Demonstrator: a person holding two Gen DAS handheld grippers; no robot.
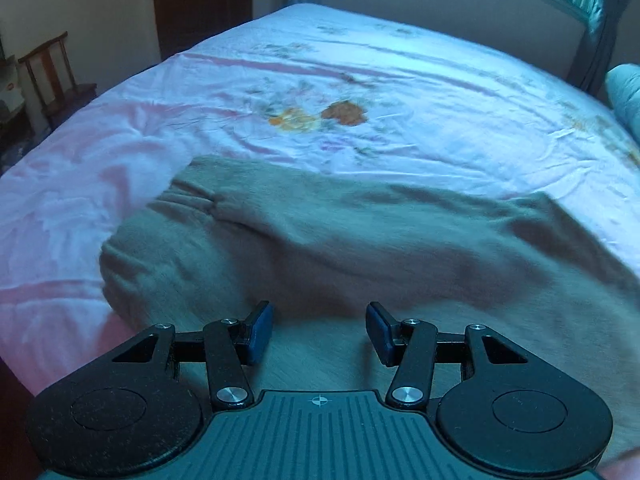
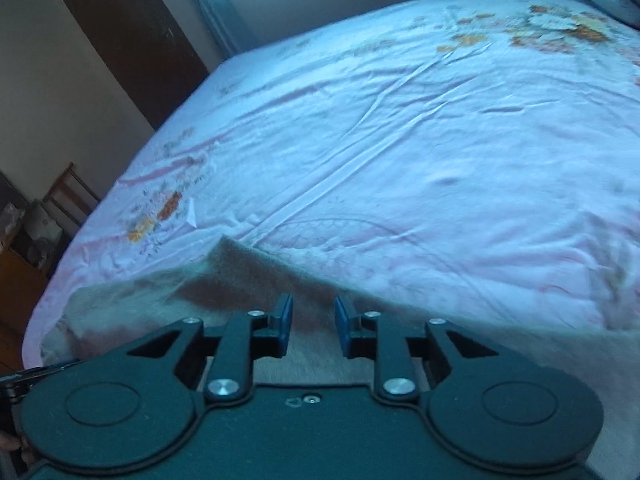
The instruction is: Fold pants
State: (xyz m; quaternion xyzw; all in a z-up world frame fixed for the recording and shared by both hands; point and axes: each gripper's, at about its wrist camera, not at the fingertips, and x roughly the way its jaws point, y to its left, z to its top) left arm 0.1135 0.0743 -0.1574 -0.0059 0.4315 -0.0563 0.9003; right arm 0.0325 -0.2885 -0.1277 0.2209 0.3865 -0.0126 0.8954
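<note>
Both tools, left (image 1: 319,330) and right (image 2: 313,326), hover with jaws apart and empty above crumpled grey-brown fleece pants (image 1: 340,248) at the near edge of the pink floral-sheeted bed (image 1: 400,92).

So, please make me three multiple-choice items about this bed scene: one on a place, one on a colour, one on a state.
1. Where do the pants lie?
A. on the near part of the bed
B. on the wooden chair
C. on the floor

2. What colour are the pants?
A. black
B. grey-brown
C. bright red

3. How do the left tongs stand?
A. shut on the pants
B. shut on the sheet
C. open, holding nothing

Answers:
1 A: the pants spread over the flowered sheet of the bed, just ahead of both tongs.
2 B: the cloth is a dull grey-brown against the pale pink sheet.
3 C: the left tongs show a wide gap between the blue pads, with no cloth pinched between them.
</note>
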